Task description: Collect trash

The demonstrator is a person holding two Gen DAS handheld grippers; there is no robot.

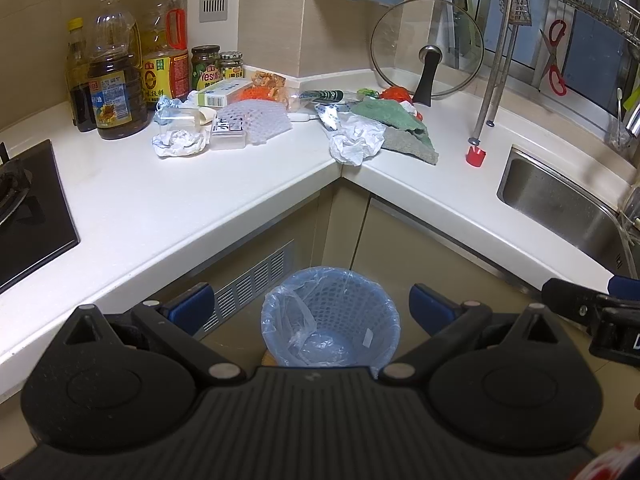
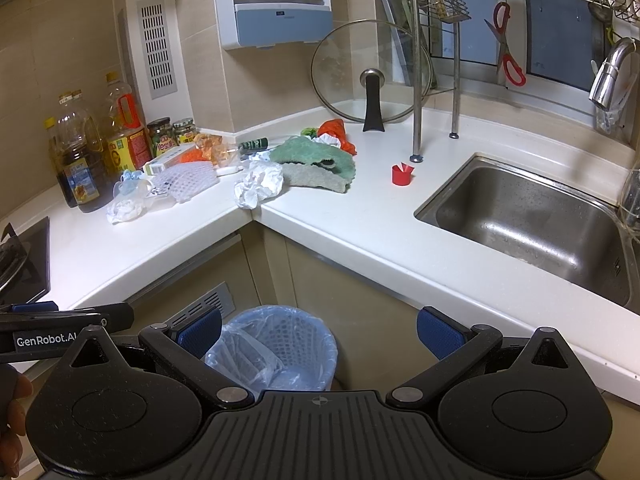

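A blue mesh bin (image 1: 331,318) lined with a clear bag stands on the floor in the counter's inner corner, also seen as the bin (image 2: 280,344) in the right wrist view. My left gripper (image 1: 312,308) hangs open above it, nothing between its blue pads. My right gripper (image 2: 320,330) is open too, empty, just right of the bin. Trash lies on the white counter's corner: a crumpled white paper (image 1: 356,142) at the edge, another paper wad (image 1: 180,144), white foam netting (image 1: 260,120), a small box (image 1: 228,94), orange wrappers (image 1: 268,84).
Oil bottles (image 1: 116,92) and jars (image 1: 206,66) stand at the back left. A gas hob (image 1: 28,216) is at far left, a steel sink (image 2: 532,220) at right. A green cloth (image 1: 396,124), a glass lid (image 1: 426,48), a red cap (image 1: 476,156) and a dish rack leg (image 1: 490,96) occupy the right counter.
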